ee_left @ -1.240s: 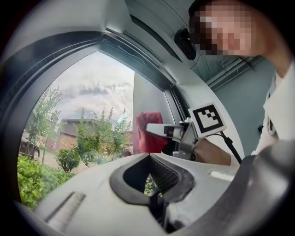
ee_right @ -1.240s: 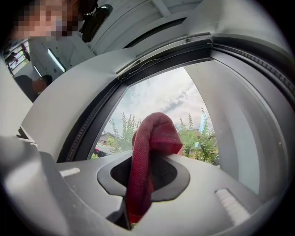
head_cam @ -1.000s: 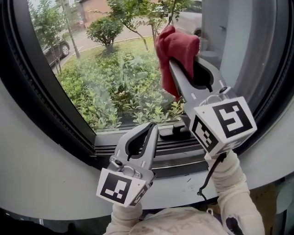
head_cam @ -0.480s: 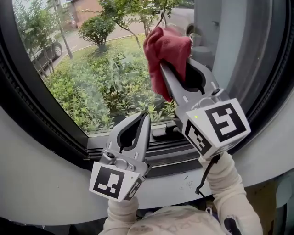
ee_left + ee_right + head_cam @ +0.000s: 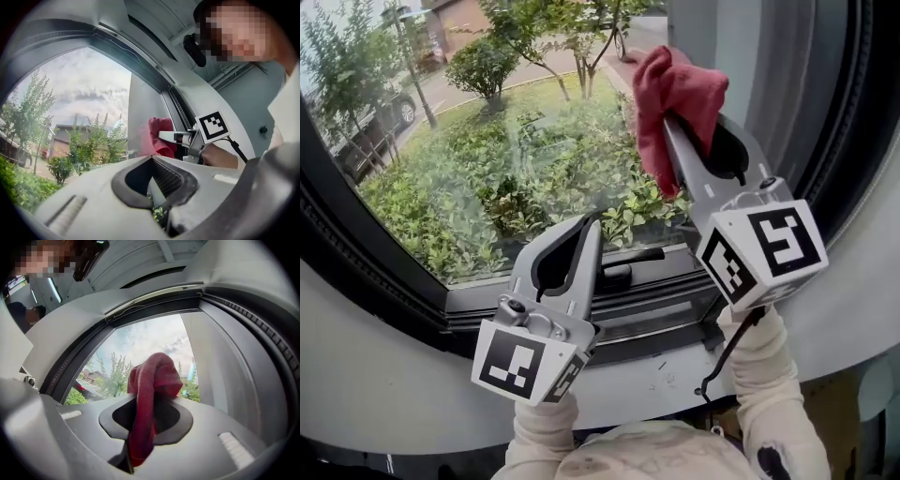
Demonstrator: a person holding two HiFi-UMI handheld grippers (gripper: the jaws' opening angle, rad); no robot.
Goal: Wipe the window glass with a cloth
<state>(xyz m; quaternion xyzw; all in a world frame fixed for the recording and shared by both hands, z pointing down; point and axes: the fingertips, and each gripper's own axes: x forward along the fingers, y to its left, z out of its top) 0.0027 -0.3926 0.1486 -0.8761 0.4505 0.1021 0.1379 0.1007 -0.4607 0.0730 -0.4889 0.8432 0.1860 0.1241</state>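
A red cloth (image 5: 677,89) is bunched at the tip of my right gripper (image 5: 671,120), which is shut on it and holds it up against the window glass (image 5: 487,169) near the right side of the pane. In the right gripper view the cloth (image 5: 149,390) hangs down between the jaws and hides the fingertips of the right gripper (image 5: 140,401). My left gripper (image 5: 592,225) is shut with nothing in it, low in front of the sill. From the left gripper view the cloth (image 5: 157,137) shows beyond the left gripper (image 5: 152,158).
A black window handle (image 5: 623,267) lies on the lower frame between the two grippers. The dark curved window frame (image 5: 384,281) borders the glass, and a grey upright post (image 5: 787,75) stands at the right. Shrubs, trees and a parked car are outside.
My right gripper has carried the cloth to the right along the glass, towards the grey post. The left gripper has risen slightly and stays shut.
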